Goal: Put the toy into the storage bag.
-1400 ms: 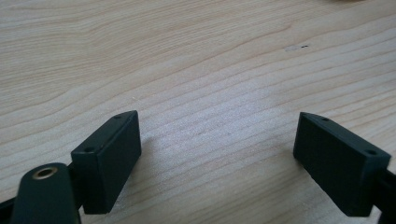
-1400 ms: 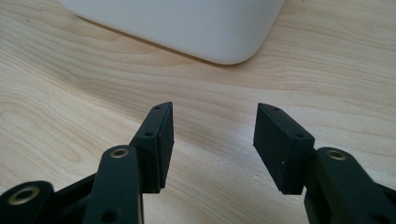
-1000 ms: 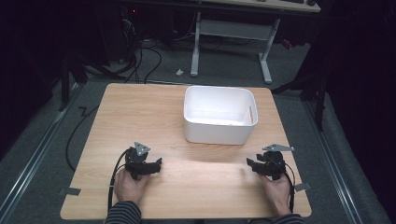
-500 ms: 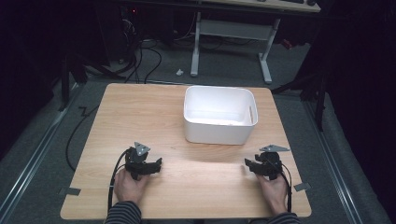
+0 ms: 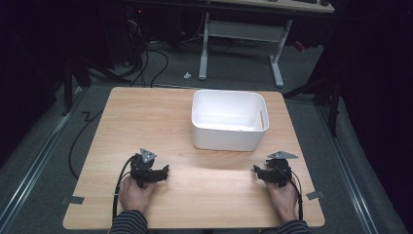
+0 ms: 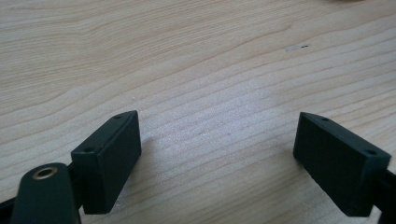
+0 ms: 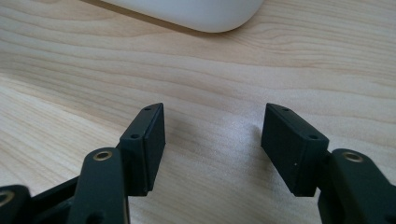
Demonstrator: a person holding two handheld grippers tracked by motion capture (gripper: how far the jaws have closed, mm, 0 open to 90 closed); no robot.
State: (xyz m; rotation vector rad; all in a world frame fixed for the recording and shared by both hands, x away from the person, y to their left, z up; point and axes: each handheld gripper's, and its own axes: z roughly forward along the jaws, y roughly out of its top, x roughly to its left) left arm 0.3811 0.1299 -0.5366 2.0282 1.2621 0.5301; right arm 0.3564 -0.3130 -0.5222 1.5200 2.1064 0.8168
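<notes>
Right gripper view: the jaws of the right gripper point(image 7: 212, 144) stand parted over bare wood with nothing between them. They have just been opening, a wider gap than half a second ago, and no pad presses on anything. Just ahead of these jaws, across a short strip of table point(image 7: 70, 70), lies the rounded lower corner of the white tub point(image 7: 196, 11), near but not touching.

Left gripper view: the jaws of the left gripper point(image 6: 217, 158) are spread wider, released, with only wood grain and a faint pale mark between and beyond them.

High view: each gripper rests low on the near part of the table point(image 5: 146, 117), the left gripper point(image 5: 163, 171) and right gripper point(image 5: 257, 171) well apart, each with a hand behind it and its jaws turned inward toward the other. The tub point(image 5: 224, 139) stands upright ahead of both pairs of jaws, nearer the right pair, its inside pale and seemingly empty, though its floor is not sharp enough to be sure. Dark floor, cables and a desk frame lie beyond the table's far edge.

Reading: the fresh opening on the right suggests a readying for a grasp; the tub, the nearest thing, is the likely object, and no contact has been made.
</notes>
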